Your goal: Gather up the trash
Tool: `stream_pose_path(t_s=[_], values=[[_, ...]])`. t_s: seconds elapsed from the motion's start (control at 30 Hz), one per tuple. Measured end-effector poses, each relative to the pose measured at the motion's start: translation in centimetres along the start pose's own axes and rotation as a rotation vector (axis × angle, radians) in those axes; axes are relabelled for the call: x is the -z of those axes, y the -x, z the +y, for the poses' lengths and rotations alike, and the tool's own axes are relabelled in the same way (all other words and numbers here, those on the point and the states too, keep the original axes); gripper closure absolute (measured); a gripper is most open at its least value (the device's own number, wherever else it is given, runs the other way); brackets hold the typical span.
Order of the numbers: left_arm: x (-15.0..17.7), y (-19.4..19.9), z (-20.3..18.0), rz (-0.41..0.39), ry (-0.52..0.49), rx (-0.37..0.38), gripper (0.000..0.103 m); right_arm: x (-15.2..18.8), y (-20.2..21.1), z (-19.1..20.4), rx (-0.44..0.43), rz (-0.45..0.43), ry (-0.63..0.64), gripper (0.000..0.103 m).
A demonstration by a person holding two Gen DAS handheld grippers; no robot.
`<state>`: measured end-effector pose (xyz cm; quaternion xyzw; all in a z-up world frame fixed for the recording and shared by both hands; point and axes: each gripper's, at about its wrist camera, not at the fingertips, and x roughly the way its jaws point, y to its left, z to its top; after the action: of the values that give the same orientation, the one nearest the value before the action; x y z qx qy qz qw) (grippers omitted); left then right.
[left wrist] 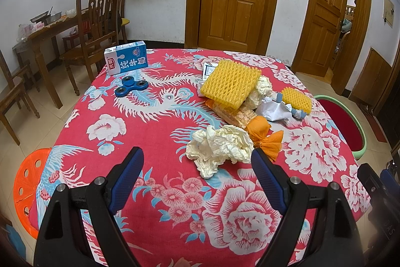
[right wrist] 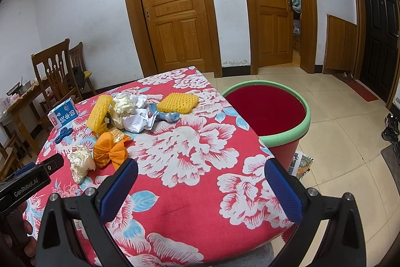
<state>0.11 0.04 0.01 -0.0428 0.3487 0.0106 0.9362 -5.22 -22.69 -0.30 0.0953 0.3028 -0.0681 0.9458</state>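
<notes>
Left claw: the left claw point(left wrist: 197, 162) hovers low over the near side of the bench point(left wrist: 155, 204), jaws spread wide, nothing between them.
Right claw: the right claw point(right wrist: 200, 177) is wide apart too and empty, over the bench corner nearest the bin.
Cream paper: a crumpled cream paper wad point(left wrist: 220, 147) lies just ahead of the left claw, close to its right finger.
Orange net: an orange mesh bag point(left wrist: 265, 137) touches that wad, its knotted end towards the camera and its long axis running back into the pile.
Biscuit pack: a clear biscuit pack point(left wrist: 232, 114) lies diagonally, its far end tucked under the large yellow foam net point(left wrist: 230, 81).
Pile: white crumpled paper point(left wrist: 272, 109), a second cream wad point(left wrist: 260, 91) and a small yellow foam net point(left wrist: 297, 96) sit bunched on the right.
Milk carton: the blue milk carton point(left wrist: 126, 61) lies on its side at the far left edge, long axis roughly across the view.
Spinner: a blue fidget spinner point(left wrist: 131, 86) lies flat just in front of the carton.
Bin: the red bin point(right wrist: 267, 111) with a green rim stands on the floor against the bench's right side; what shows of its inside is bare.
</notes>
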Motion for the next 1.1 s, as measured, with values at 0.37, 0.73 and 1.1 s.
stream_pose_path(t_s=[0.37,0.73,1.1], values=[[-0.01,-0.01,0.0,0.002,0.0,0.0,0.015,0.02,-0.06,-0.11,-0.001,0.003,-0.001,0.0],[-0.01,-0.01,0.01,0.002,0.001,0.0,0.015,0.05,-0.07,-0.1,-0.001,0.004,-0.001,0.0],[0.06,0.3,0.23,0.004,0.0,0.0,0.015,0.03,-0.1,-0.18,-0.002,0.005,-0.003,0.0]])
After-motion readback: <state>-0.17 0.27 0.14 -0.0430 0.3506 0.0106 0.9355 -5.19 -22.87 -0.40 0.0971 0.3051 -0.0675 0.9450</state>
